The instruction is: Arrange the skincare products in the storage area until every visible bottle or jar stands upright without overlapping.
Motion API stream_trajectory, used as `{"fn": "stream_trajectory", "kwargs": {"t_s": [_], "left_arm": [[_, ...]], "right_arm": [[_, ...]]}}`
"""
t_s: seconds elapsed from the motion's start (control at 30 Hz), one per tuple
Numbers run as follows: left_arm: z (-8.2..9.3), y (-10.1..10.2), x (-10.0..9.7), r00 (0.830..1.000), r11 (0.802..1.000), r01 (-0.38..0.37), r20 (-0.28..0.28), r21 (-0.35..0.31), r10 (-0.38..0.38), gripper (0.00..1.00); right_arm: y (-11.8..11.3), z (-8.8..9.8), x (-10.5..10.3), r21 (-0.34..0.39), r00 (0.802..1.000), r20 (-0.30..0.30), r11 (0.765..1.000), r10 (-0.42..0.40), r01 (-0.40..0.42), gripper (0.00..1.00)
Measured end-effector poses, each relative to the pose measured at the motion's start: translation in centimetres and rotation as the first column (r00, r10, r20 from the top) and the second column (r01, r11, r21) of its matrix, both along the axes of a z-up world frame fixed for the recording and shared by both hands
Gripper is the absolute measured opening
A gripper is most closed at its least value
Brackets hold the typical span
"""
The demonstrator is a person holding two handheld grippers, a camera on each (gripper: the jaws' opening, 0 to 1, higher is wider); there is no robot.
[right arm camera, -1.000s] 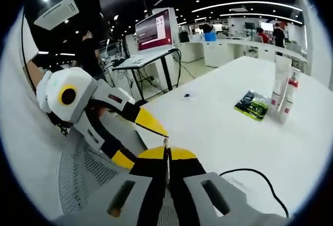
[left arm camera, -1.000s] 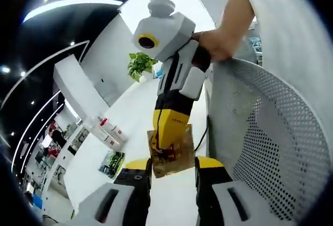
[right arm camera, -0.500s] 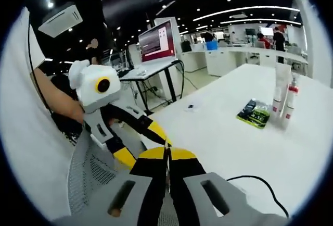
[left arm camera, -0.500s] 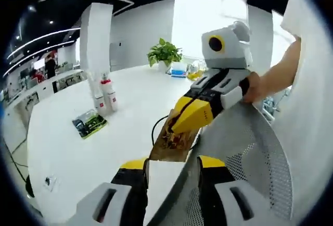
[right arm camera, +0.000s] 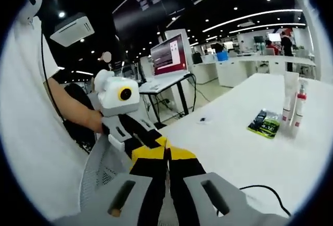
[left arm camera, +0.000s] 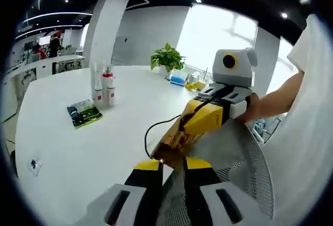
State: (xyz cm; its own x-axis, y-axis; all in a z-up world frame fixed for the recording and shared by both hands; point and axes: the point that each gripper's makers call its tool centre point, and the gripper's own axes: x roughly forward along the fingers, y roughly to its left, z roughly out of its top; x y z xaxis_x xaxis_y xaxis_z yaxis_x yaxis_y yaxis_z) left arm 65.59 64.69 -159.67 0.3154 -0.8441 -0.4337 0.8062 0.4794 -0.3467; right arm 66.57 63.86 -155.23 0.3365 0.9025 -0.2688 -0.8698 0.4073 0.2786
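Note:
A brown sachet [left arm camera: 174, 143] hangs in the air over the table edge, with my right gripper [left arm camera: 182, 129] shut on its upper part. My left gripper [left arm camera: 173, 164] sits just under it, its jaws narrowed around the sachet's lower corner with a gap still showing. In the right gripper view my right gripper [right arm camera: 166, 154] is pressed shut and the left gripper [right arm camera: 155, 141] meets it from the left. Two white bottles with red tops [left arm camera: 104, 86] stand upright on the white table [left arm camera: 78, 148], also visible as the bottles [right arm camera: 294, 110]. A green-black packet [left arm camera: 83, 114] lies flat beside them.
A white mesh chair back [left arm camera: 244, 179] curves right under both grippers. A black cable [left arm camera: 156, 127] trails over the table. A potted plant [left arm camera: 166, 58] and small items stand at the far edge. A monitor on a stand [right arm camera: 169, 54] is beyond the table.
My left jaws have drawn closer together around the sachet's lower corner. Both views have swung, and the left gripper now sits nearer the right one's tip.

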Motion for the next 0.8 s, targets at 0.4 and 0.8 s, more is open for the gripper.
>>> {"fn": "stream_trajectory", "kwargs": {"t_s": [0.4, 0.8], "left_arm": [[0.5, 1.0, 0.3, 0.999, 0.999, -0.033, -0.043, -0.024, 0.032, 0.0], [0.6, 0.7, -0.5, 0.998, 0.999, 0.002, -0.065, -0.032, -0.004, 0.0]], "right_arm": [[0.5, -1.0, -0.4, -0.039, 0.999, -0.029, 0.999, 0.021, -0.022, 0.03], [0.8, -2.8, -0.7, -0.157, 0.999, 0.023, 0.987, 0.037, -0.033, 0.08]]}}
